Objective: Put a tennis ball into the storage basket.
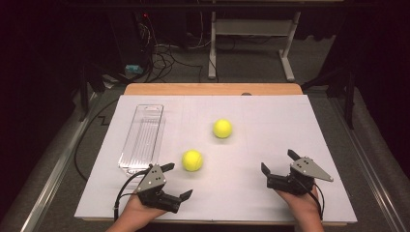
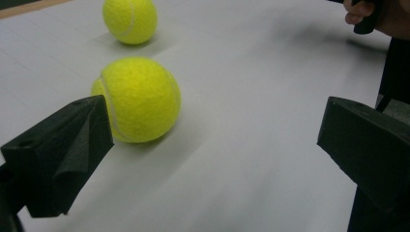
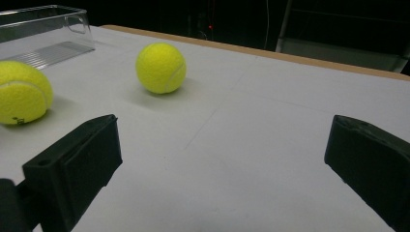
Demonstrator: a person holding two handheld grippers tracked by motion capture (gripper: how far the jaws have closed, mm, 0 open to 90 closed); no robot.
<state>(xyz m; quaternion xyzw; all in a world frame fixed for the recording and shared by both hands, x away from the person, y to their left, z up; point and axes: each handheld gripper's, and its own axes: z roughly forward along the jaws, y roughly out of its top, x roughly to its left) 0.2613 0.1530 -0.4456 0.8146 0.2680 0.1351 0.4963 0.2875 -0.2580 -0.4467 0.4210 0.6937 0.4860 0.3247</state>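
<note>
While both grippers gape, left gripper [image 1: 177, 180] (tilted) nears ball [image 1: 192, 160].

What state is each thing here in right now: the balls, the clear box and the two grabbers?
Near tennis ball: loose on the table, not gripped.
Far tennis ball: loose on the table.
Clear box: upright, empty, no lid.
Left gripper: open, holding nothing.
Right gripper: open, holding nothing.

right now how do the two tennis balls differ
The nearer ball lies close to the left gripper, beside the clear tray's near end; the farther ball sits mid-table, away from both grippers. The nearer ball shows small dark print low down; the farther shows only its seam. Both are yellow-green, alike in size, ungripped.
</note>
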